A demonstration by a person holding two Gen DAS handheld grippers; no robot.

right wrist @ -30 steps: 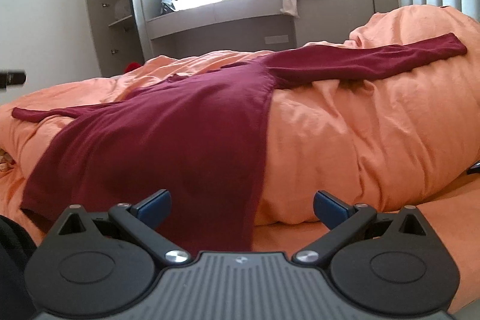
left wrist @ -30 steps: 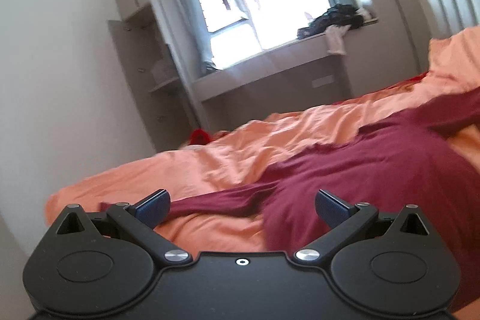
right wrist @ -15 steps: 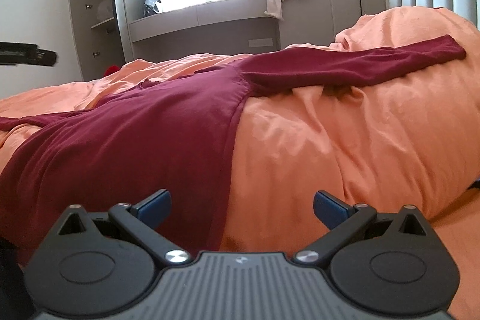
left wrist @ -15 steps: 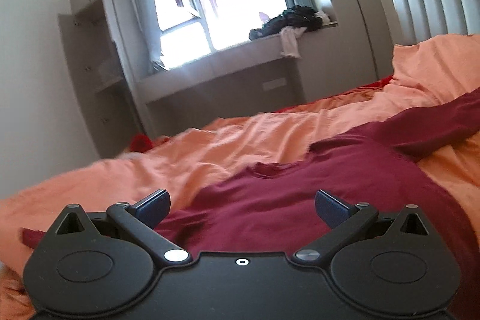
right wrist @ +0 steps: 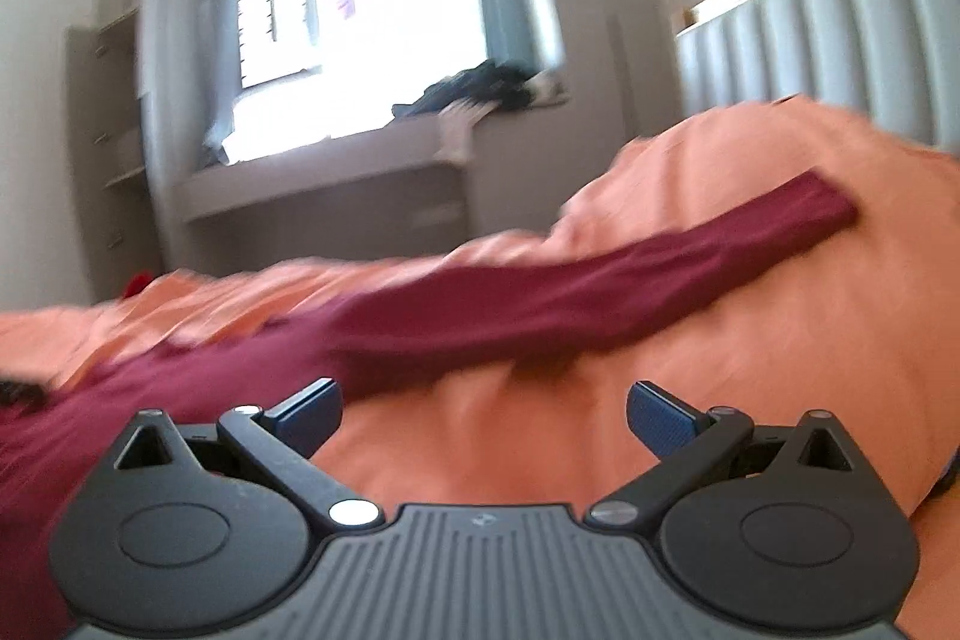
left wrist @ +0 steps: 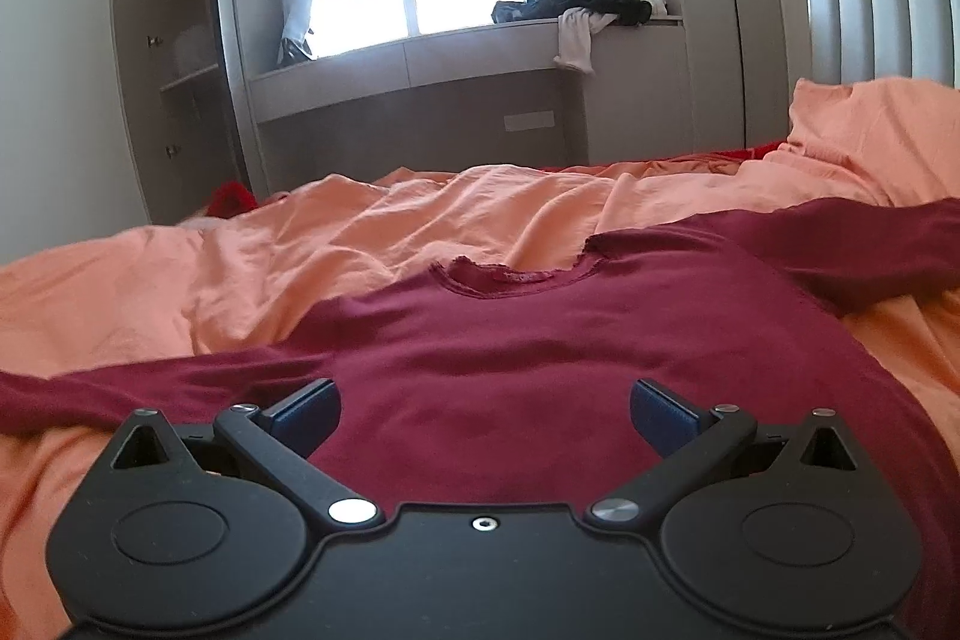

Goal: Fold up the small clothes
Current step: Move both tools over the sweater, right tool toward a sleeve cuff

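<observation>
Both grippers — left gripper (left wrist: 485, 415) and right gripper (right wrist: 483, 415) — hang wide and empty over the maroon shirt (left wrist: 540, 352), spread flat (sleeves out) on the orange duvet (left wrist: 360, 232) — seemingly laid ready for folding.

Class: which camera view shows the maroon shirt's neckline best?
The left wrist view: the neckline of the maroon shirt lies sharp and centred there. The right wrist view is blurred, showing mainly one sleeve, no neckline.
</observation>
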